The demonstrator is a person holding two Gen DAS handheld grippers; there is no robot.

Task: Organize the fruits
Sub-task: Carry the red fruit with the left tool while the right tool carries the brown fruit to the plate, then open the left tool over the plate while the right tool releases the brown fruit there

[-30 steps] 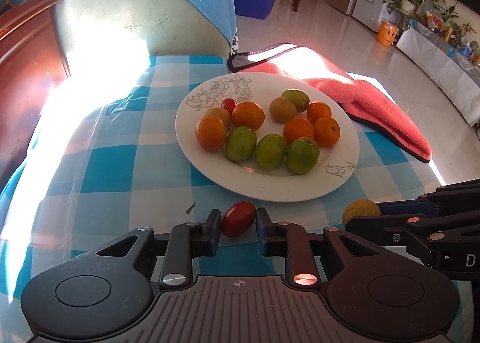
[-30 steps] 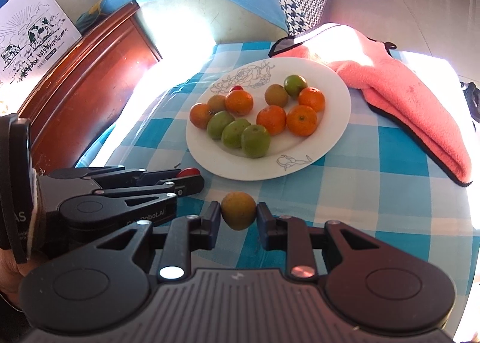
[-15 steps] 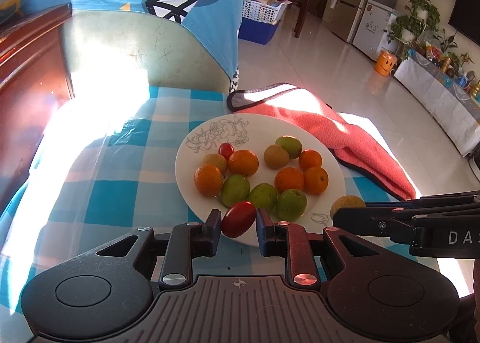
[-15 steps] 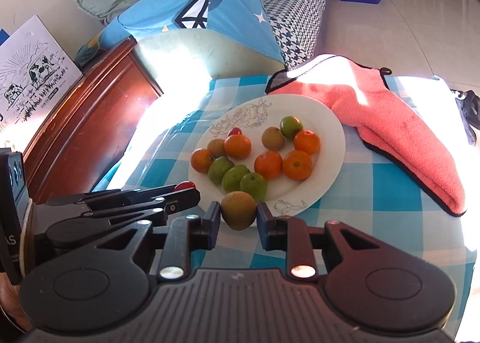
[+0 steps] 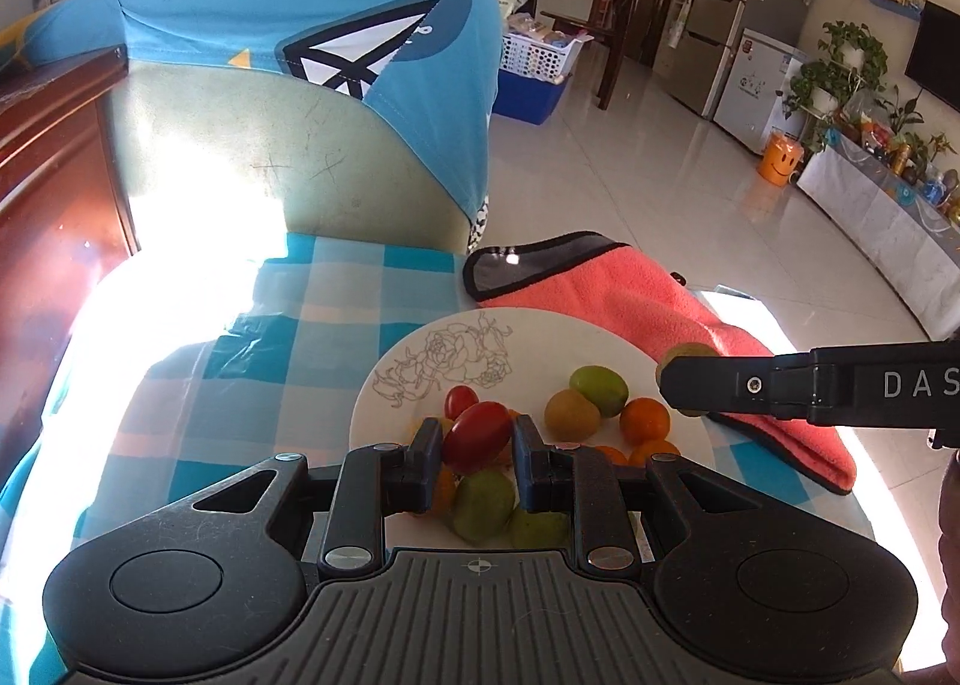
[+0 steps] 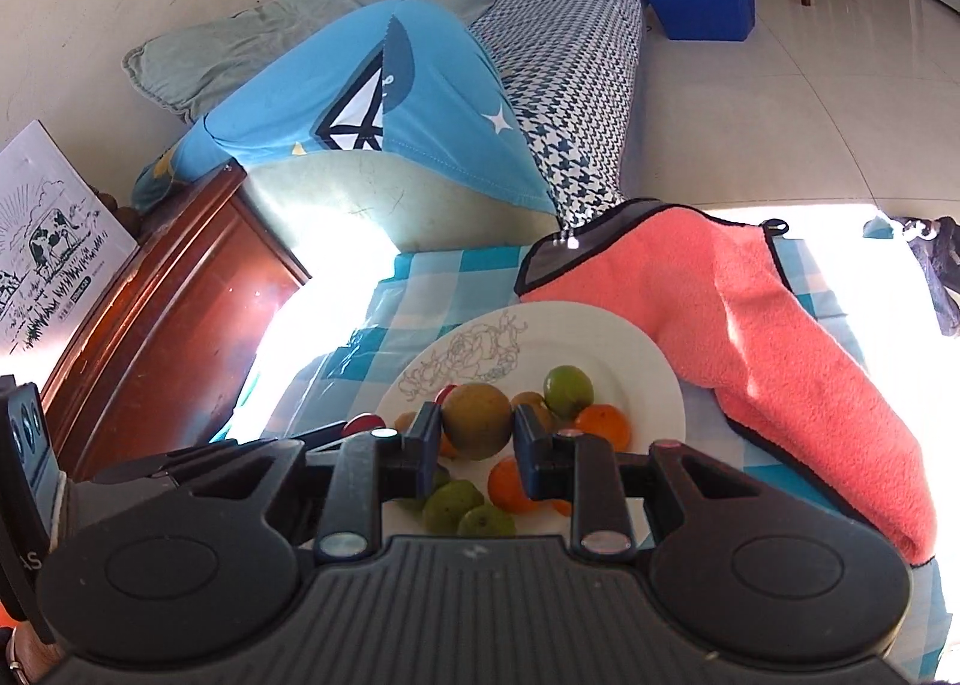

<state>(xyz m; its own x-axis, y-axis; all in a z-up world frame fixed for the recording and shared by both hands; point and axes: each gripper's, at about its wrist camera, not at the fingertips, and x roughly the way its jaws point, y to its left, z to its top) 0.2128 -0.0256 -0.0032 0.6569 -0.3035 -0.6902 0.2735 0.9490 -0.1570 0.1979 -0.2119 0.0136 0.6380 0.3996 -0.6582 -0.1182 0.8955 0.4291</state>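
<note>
A white plate (image 5: 540,331) with a flower drawing holds several orange and green fruits and a small red tomato (image 5: 460,400). It also shows in the right wrist view (image 6: 630,337). My left gripper (image 5: 477,439) is shut on a red cherry tomato (image 5: 477,436) and holds it above the plate's near side. My right gripper (image 6: 477,430) is shut on a brownish-yellow fruit (image 6: 477,421), also above the plate. That fruit shows at the right gripper's tip in the left wrist view (image 5: 684,354).
A pink cloth (image 5: 660,325) lies right of the plate on the blue checked tablecloth (image 5: 270,337). A chair with a blue cover (image 5: 312,85) stands behind the table. A dark wooden cabinet (image 6: 162,337) is at the left.
Both grippers have lifted their fruits off the tablecloth and moved forward over the plate. Both grips are unchanged.
</note>
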